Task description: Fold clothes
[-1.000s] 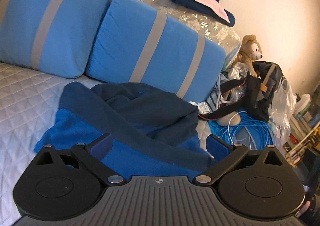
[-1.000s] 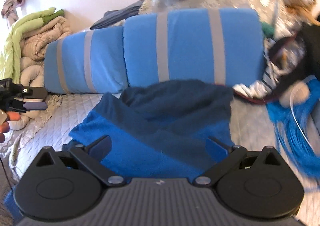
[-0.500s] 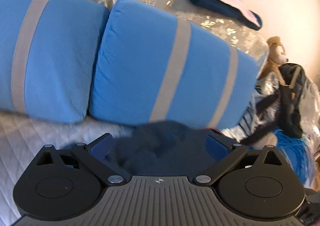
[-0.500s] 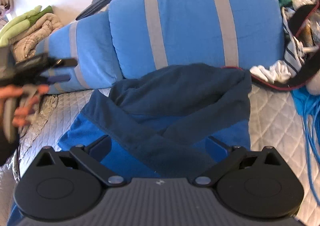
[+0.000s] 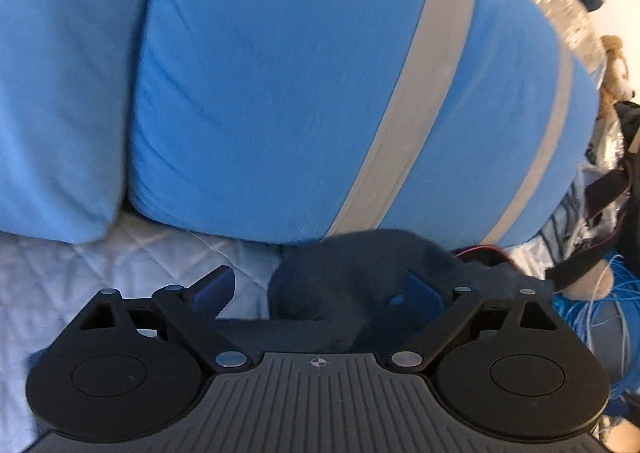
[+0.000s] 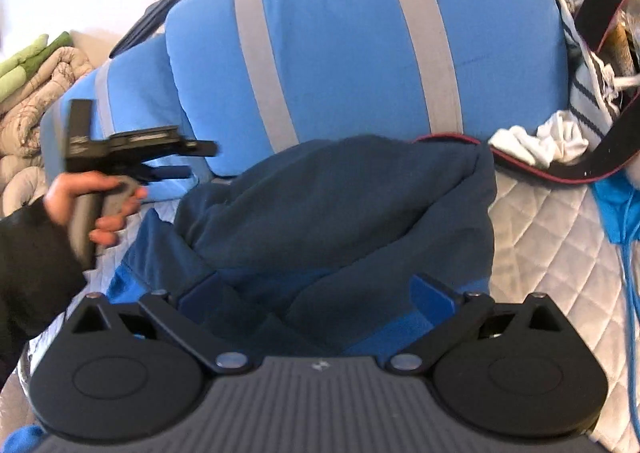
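A crumpled garment point(image 6: 340, 205), dark navy over bright blue, lies on the quilted bedspread point(image 6: 540, 213) against the blue pillows. My right gripper point(image 6: 316, 293) hovers low over its near part, jaws wide open, with cloth below and nothing held. My left gripper point(image 5: 318, 291) is open too, close to the pillows, and the garment's navy far edge point(image 5: 352, 273) bulges up between its fingers. In the right wrist view the left gripper point(image 6: 188, 161) shows at the garment's left, held by a hand point(image 6: 80, 193) in a black sleeve.
Two blue pillows with grey stripes point(image 5: 320, 93) point(image 6: 360, 45) stand right behind the garment. To the right lie a black strap and bag point(image 6: 600, 157), white cloth point(image 6: 536, 141) and blue cable point(image 5: 600, 313). Folded quilts point(image 6: 32, 85) are stacked at far left.
My left gripper has swung forward and down, close to the pillows, onto the garment's far edge. My right gripper has come nearer and lower over the garment. Both stayed open.
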Tool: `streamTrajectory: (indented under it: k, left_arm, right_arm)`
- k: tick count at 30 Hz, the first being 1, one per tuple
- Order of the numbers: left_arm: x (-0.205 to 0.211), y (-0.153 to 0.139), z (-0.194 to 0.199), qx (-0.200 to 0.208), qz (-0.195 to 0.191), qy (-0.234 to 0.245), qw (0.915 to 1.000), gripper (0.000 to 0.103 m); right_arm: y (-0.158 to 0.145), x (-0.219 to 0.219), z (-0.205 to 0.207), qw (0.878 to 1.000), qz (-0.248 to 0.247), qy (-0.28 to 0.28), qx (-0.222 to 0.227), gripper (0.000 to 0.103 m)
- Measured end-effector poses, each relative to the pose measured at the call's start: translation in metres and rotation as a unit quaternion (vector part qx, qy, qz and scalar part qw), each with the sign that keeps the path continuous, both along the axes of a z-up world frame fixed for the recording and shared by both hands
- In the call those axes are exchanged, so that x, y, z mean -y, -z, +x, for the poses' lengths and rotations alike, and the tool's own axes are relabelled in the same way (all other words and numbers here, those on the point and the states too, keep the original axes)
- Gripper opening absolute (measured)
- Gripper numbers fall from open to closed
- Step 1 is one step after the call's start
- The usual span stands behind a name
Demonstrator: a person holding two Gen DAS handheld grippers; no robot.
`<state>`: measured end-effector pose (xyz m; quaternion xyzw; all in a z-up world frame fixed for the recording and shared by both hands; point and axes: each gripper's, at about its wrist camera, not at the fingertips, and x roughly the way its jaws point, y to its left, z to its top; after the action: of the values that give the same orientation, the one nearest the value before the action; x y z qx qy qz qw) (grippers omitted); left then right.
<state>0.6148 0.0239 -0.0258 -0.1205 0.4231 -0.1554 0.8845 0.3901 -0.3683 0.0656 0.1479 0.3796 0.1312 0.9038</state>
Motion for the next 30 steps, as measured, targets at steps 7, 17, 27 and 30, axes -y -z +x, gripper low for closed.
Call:
streamTrajectory:
  k: [7, 17, 27, 30]
  left_arm:
    - [0.009, 0.027, -0.003, -0.024, 0.005, -0.020, 0.9995, 0.088]
    - [-0.026, -0.093, -0.199, 0.049, 0.034, 0.008, 0.9982, 0.090]
    - [-0.071, -0.214, -0.378, 0.109, -0.044, 0.021, 0.9929, 0.091]
    - [-0.077, -0.244, -0.413, 0.135, -0.074, 0.024, 0.9878, 0.092]
  right_arm:
    - [0.007, -0.005, -0.024, 1.000, -0.013, -0.028, 0.002, 0.103]
    - [-0.038, 0.006, -0.115, 0.997, -0.017, -0.080, 0.001, 0.103]
    - [-0.137, -0.008, -0.249, 0.983, -0.049, -0.155, 0.081, 0.103]
    - [-0.166, -0.015, -0.269, 0.979, -0.023, -0.172, 0.108, 0.103]
